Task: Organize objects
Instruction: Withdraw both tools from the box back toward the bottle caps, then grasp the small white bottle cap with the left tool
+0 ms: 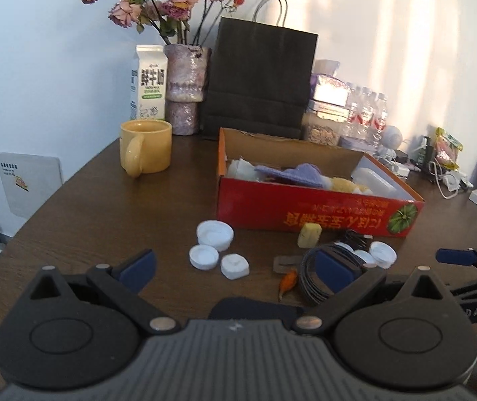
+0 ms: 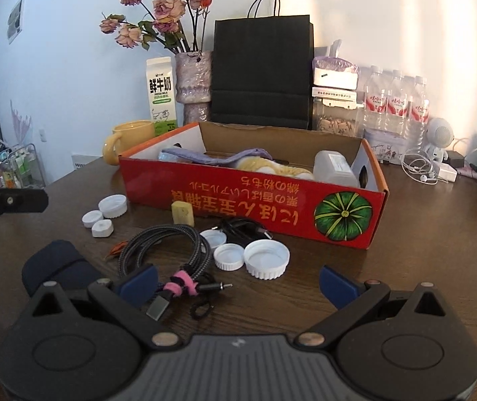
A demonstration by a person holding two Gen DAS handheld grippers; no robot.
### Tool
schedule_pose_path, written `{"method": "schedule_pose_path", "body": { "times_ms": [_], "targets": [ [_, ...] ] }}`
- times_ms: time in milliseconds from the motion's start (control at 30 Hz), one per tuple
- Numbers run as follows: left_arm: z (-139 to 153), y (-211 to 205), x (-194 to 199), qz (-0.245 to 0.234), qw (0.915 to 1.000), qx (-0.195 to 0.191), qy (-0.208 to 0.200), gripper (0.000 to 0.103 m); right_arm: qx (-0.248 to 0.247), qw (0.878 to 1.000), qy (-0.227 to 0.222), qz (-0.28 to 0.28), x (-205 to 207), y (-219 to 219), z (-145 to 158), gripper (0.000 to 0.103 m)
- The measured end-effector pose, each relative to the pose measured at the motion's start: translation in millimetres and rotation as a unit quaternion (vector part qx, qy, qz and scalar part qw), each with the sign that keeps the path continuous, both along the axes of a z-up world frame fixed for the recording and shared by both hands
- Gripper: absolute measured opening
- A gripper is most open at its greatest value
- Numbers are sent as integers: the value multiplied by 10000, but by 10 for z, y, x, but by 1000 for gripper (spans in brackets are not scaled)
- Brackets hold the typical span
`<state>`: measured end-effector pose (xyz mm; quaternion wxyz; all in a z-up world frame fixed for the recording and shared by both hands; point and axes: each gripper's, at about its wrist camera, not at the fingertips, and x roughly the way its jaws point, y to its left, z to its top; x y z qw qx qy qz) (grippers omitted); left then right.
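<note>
Nearest the wide-open right gripper [image 2: 235, 284], a coiled braided cable [image 2: 168, 250] is seen lying on the table [image 2: 405, 250] before the red box [image 2: 255, 200]. Light, limp handling is expected; its pink-strapped bundle is judged the best hold. No load is carried by the left gripper [image 1: 235, 267], likewise spread.

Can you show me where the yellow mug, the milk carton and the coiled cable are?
yellow mug [image 1: 151, 148]: left wrist view, on its side wall.
milk carton [image 2: 162, 95]: right wrist view, on its printed front.
coiled cable [image 2: 168, 245]: right wrist view, on the braided loops.
</note>
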<state>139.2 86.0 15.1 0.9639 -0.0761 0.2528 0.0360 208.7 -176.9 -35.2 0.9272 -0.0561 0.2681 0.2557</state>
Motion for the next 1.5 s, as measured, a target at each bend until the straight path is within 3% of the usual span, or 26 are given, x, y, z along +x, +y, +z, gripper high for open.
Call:
{"method": "schedule_pose_path", "body": {
  "times_ms": [733,800,867,933,1100,1400,1500],
  "targets": [
    [-198,16,343,-20,9991,208,381,103,208,9976,-72,-652,148,-208,-107,103],
    [-217,-3,403,-99,9988,226,413,93,199,9972,-99,-714,157,-218,-122,103],
    [-245,-31,481,-183,9982,223,523,70,171,9971,-108,-740,167,-211,-137,103],
    [-288,-66,575,-255,9973,238,653,58,150,9971,-106,-738,169,-200,-152,103],
    [-373,-148,742,-260,9957,338,821,49,122,9971,-136,-741,160,-188,-165,103],
    [-474,-152,915,-99,9944,338,995,45,95,9973,-80,-726,172,-168,-171,103],
    [-477,-150,946,-90,9946,343,977,32,83,9974,-44,-716,177,-156,-179,103]
  ]
}}
